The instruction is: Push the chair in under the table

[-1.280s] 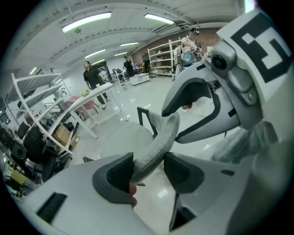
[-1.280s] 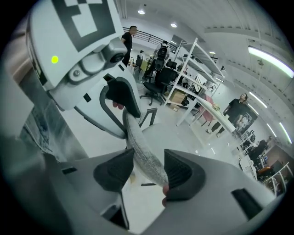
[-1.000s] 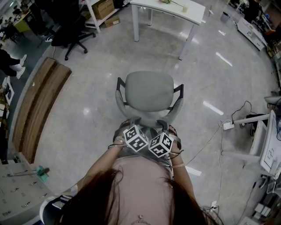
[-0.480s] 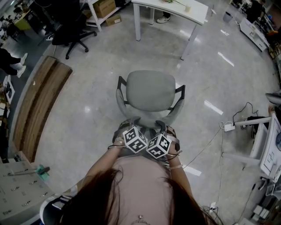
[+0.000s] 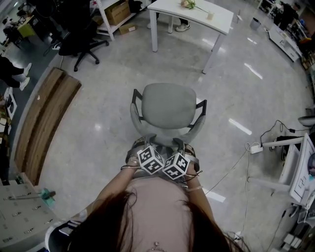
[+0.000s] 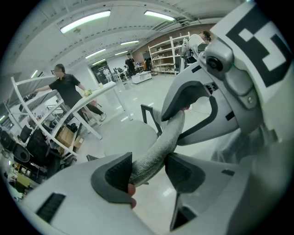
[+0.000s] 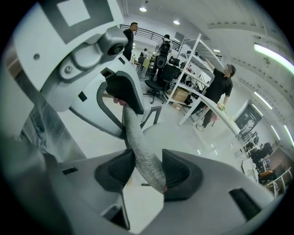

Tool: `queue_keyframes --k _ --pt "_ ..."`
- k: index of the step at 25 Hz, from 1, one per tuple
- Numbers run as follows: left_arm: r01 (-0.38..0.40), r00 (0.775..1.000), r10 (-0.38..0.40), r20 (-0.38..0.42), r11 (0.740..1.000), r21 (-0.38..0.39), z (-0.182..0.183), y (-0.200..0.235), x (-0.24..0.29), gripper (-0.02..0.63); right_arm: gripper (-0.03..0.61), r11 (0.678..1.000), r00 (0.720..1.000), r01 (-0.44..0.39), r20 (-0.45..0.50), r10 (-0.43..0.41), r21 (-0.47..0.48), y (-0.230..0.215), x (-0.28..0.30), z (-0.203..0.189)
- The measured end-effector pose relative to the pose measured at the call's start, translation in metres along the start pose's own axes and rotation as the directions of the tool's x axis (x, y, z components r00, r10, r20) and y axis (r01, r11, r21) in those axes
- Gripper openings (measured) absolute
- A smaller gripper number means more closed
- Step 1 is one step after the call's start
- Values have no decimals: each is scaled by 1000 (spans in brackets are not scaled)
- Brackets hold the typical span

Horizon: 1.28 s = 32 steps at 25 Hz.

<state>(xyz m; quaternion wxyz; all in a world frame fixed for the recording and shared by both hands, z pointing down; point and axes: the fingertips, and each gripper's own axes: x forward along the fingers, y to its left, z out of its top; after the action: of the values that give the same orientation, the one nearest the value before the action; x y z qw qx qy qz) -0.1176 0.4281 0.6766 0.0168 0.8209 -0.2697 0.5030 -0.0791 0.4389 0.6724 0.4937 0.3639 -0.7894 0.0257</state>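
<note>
Both grippers are on it: the left gripper (image 6: pixel 149 173) and the right gripper (image 7: pixel 147 174) each have their jaws clamped on the curved top edge of the grey fabric backrest (image 6: pixel 167 135), side by side. The grey padded office chair with black armrests (image 5: pixel 169 106) stands out on the open polished floor (image 5: pixel 98 123), seat facing the white rectangular table (image 5: pixel 172 7) and well apart from it. So the hold looks secured, but nearly the whole push remains, by my reading.
</note>
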Motion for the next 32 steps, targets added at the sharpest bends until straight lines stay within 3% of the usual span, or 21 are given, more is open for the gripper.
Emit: queue_keyframes --k 32 --pt "2 995 -5 -104 999 -33 64 73 66 225 199 996 998 -62 4 62 -60 -106 50 14"
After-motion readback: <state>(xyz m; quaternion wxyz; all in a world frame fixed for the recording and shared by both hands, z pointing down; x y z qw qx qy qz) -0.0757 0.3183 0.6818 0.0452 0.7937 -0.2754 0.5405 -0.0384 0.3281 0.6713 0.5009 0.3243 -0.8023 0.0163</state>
